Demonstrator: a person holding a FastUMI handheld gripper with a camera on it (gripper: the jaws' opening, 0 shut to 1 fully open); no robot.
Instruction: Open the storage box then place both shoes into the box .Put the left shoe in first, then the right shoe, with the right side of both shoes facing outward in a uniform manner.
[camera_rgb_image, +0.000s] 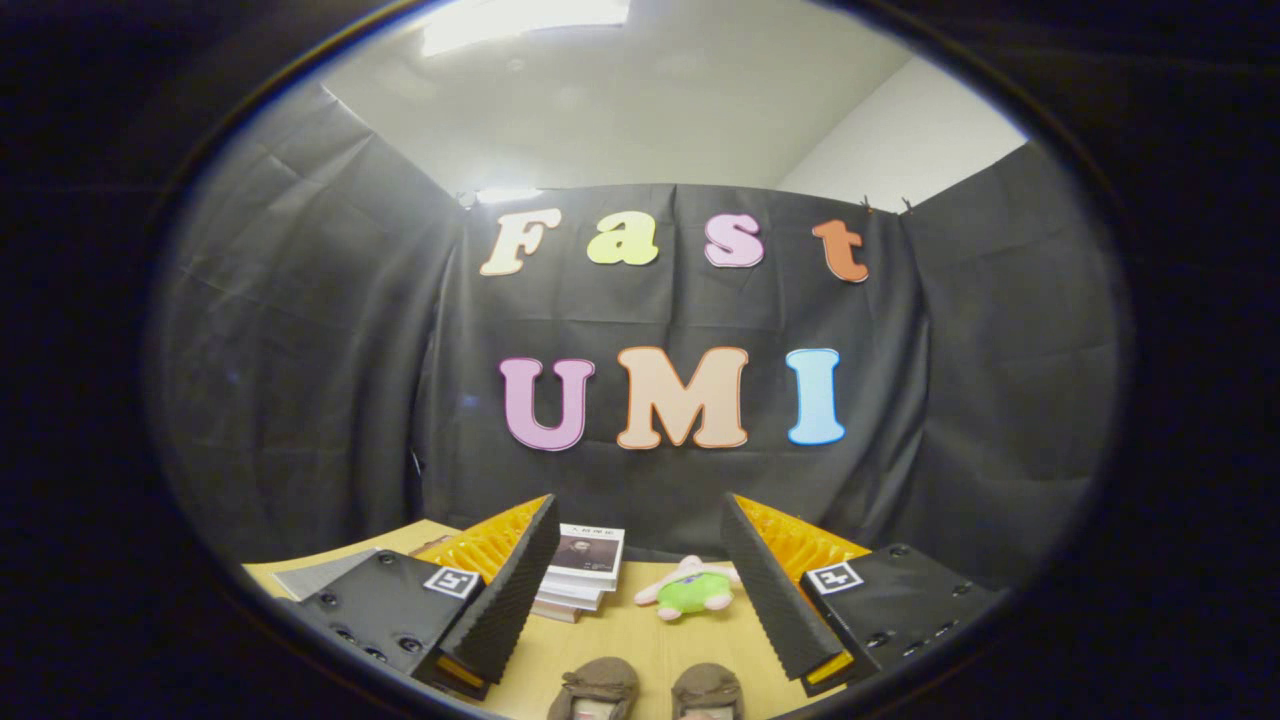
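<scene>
The gripper (640, 590) hangs spread wide and empty above the tabletop (640, 640), with two brown shoes (650, 690) between its fingers and a stack of books (582, 580) and plush toy (695, 590) beyond.

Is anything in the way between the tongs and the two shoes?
Nothing visible is. The tongs are open and hold nothing. The shoes lie on the table between the fingers, with bare tabletop around them. The toy and books lie beyond.
</scene>
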